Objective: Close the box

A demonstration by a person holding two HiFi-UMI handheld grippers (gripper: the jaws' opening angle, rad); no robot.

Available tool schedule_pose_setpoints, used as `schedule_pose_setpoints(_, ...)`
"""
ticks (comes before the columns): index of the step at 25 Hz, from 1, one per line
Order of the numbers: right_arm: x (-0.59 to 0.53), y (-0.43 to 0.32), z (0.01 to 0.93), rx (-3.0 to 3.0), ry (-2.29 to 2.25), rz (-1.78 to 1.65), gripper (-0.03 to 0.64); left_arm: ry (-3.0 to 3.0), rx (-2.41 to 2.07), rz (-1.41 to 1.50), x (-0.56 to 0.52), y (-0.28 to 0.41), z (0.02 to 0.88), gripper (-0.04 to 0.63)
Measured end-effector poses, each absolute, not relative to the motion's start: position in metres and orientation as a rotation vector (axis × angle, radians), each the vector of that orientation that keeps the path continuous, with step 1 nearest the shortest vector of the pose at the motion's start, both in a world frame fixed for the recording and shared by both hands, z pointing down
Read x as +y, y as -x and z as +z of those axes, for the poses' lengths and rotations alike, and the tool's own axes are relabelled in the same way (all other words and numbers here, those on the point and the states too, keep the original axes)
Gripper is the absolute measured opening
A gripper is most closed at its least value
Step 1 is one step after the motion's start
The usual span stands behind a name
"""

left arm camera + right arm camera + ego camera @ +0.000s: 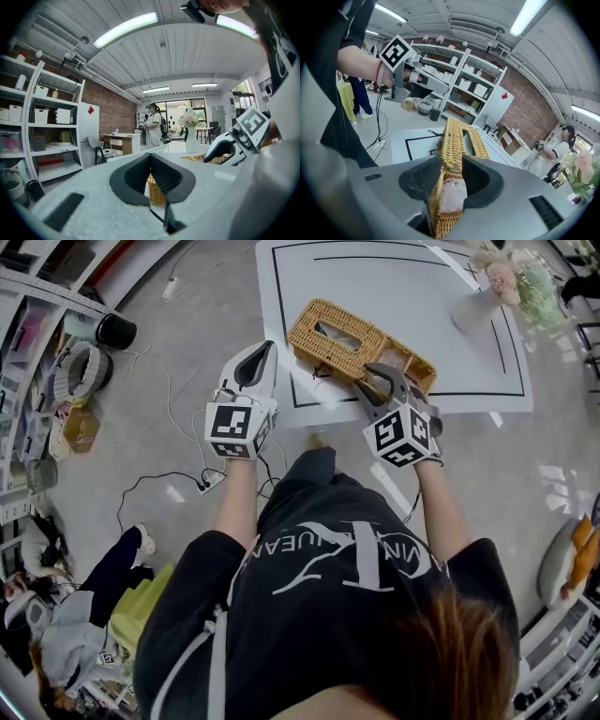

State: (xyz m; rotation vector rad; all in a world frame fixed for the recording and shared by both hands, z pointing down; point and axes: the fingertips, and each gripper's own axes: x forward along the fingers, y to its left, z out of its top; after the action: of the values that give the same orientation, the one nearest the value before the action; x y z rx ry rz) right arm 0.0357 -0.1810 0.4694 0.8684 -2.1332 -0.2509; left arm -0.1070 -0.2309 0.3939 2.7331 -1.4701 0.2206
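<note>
the box (342, 338) sits at the worktop's (403, 296) front edge. the right hand-held gripper (380, 376) clasps its near end, jaws wide. the left hand-held gripper (262, 351) is closed, empty. best press the lid down squarely, tissue (452, 194) tucked in.

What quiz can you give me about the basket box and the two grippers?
1. True or false: the left gripper is holding the wicker box.
2. Which gripper has the box's lid between its jaws? A: left gripper. B: right gripper.
3. Fill in: the vase of flowers stands on the white ____.

Key: 1 false; 2 B; 3 table.
</note>
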Motion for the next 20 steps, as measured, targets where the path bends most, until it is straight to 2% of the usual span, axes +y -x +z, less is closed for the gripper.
schedule_pose_setpoints(7, -0.170, -0.037, 0.460, -2.183, -0.910, -0.193, 0.138, -2.718, -1.487, 0.206, -0.219, 0.114, 0.392, 0.011)
schedule_pose_setpoints(11, -0.166, -0.041, 0.447, -2.247, -0.997, -0.126, 0.114, -2.713, -1.493, 0.202, -0.210, 0.118, 0.392, 0.011)
schedule_pose_setpoints(20, -0.159, -0.068, 0.421, -2.309, -1.221, -0.037, 0.002, -2.705, -1.501, 0.179, -0.192, 0.119, 0.389, 0.011)
